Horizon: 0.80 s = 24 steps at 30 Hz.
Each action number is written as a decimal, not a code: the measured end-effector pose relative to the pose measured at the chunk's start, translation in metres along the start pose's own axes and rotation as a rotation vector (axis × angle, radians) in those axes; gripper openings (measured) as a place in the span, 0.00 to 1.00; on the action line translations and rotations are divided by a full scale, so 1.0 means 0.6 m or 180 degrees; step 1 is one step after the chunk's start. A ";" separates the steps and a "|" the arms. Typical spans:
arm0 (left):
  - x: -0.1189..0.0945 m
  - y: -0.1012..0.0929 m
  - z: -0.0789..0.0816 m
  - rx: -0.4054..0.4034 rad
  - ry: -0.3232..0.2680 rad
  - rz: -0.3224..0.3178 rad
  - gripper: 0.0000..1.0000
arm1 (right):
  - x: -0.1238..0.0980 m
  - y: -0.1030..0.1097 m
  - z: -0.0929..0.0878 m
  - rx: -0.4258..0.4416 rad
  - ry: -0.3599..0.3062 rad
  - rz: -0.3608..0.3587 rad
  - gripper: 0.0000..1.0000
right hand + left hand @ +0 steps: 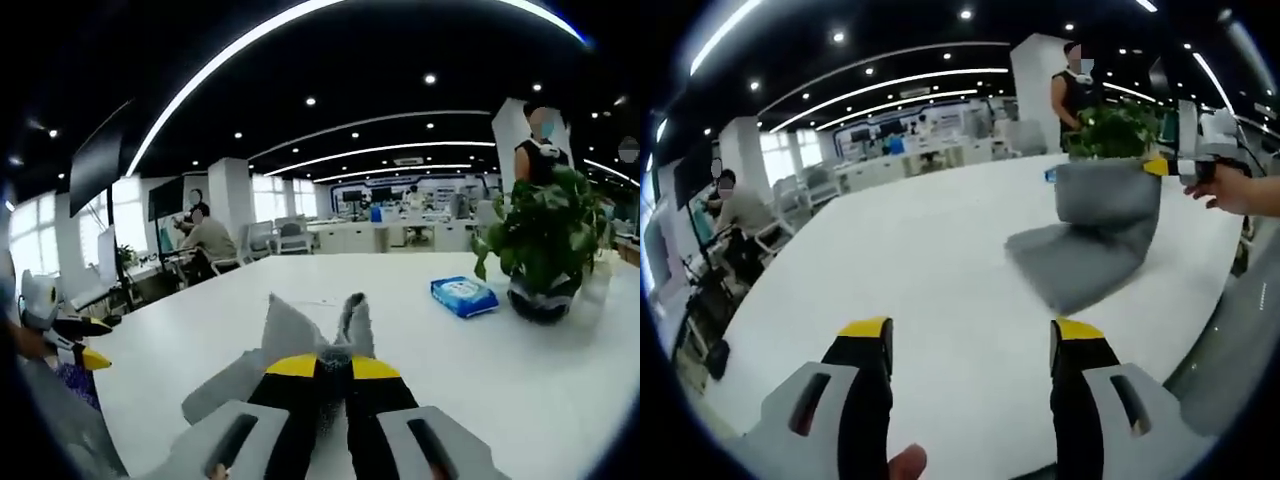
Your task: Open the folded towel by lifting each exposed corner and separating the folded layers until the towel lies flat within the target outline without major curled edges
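Observation:
The grey towel (1090, 240) lies on the white table (930, 270), with one end pulled up off the surface. My right gripper (1175, 165) holds that raised end from the right in the left gripper view. In the right gripper view its yellow-tipped jaws (330, 366) are shut on the towel (290, 335), and cloth sticks up between them. My left gripper (970, 335) hovers open over bare table, well short of the towel, with nothing between its jaws. The left gripper (70, 340) also appears at the left edge of the right gripper view.
A potted plant (545, 240) and a blue wipes pack (463, 295) stand on the table beyond the towel. A person (1075, 85) stands past the far edge. Another person sits at a desk (730, 205) off to the left.

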State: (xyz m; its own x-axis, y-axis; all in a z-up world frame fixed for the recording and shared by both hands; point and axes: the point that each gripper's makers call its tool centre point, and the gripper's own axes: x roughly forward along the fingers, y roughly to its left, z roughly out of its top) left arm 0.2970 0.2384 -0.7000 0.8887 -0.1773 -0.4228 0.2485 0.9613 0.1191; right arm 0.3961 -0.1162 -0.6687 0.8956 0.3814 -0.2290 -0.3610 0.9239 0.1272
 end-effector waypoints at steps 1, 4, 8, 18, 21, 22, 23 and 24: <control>0.001 -0.001 -0.002 0.0014 0.0018 -0.0008 0.63 | -0.001 -0.003 -0.002 0.0006 0.0003 -0.0004 0.06; 0.003 -0.005 -0.004 0.0071 0.0045 -0.0025 0.63 | -0.007 -0.024 -0.015 0.0031 0.0010 -0.0067 0.06; 0.003 -0.008 -0.005 0.0119 0.0072 -0.0038 0.63 | -0.014 -0.053 -0.038 0.0160 0.0054 -0.0168 0.06; 0.006 -0.028 0.017 0.0301 -0.0029 -0.0175 0.59 | -0.041 -0.087 -0.082 0.0418 0.0117 -0.0275 0.08; 0.017 -0.050 0.032 0.0545 -0.0039 -0.0306 0.59 | -0.056 -0.098 -0.098 0.0378 0.0181 -0.0315 0.09; 0.024 -0.056 0.042 0.0646 -0.0089 -0.0319 0.59 | -0.059 -0.102 -0.103 0.0376 0.0204 -0.0326 0.09; 0.030 -0.063 0.048 0.0636 -0.0116 -0.0338 0.58 | -0.062 -0.107 -0.107 0.0382 0.0224 -0.0336 0.10; 0.038 -0.069 0.055 0.0598 -0.0141 -0.0365 0.57 | -0.066 -0.113 -0.112 0.0402 0.0246 -0.0354 0.10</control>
State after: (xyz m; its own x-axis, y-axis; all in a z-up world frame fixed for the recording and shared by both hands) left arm 0.3194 0.1875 -0.6852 0.8655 -0.2962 -0.4039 0.4125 0.8789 0.2394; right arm 0.3676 -0.1920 -0.7331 0.9037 0.2830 -0.3213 -0.2210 0.9510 0.2160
